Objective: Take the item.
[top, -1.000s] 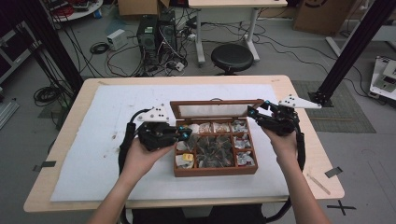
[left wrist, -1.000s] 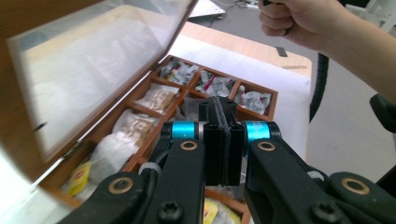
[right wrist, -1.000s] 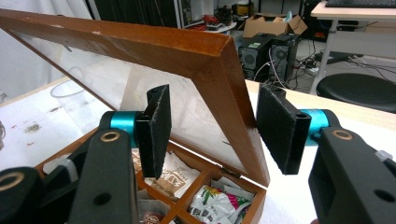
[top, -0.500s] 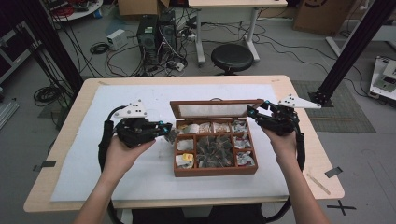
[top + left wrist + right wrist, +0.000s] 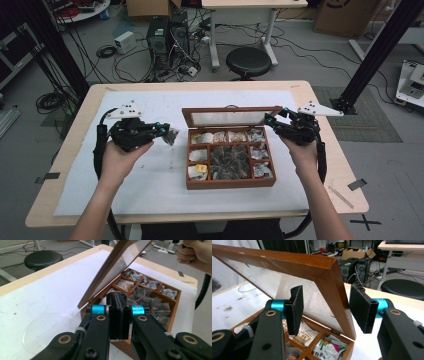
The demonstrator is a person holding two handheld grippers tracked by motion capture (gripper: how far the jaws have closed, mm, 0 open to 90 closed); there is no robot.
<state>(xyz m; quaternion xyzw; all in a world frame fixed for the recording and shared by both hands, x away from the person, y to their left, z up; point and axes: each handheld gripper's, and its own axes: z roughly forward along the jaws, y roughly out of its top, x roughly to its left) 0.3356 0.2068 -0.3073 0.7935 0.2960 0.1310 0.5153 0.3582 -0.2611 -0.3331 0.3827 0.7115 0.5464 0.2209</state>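
Your left gripper [image 5: 167,131], jaws pinched on a crinkly sachet [image 5: 172,135], hangs left of the wooden box [image 5: 231,182] of packets, while your right gripper's [image 5: 324,311] spread foam pads straddle its glass-paned lid [image 5: 299,263].

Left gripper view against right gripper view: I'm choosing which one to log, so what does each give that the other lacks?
Left gripper view's own: the left gripper, shut on a small packet by the high view, a clear dish on the white mat, and the person's other hand. Right gripper view's own: the right gripper, jaws open astride a corner of the raised lid, and computer towers. Shared: the wooden box, lid up, packets in its compartments, the black stool.
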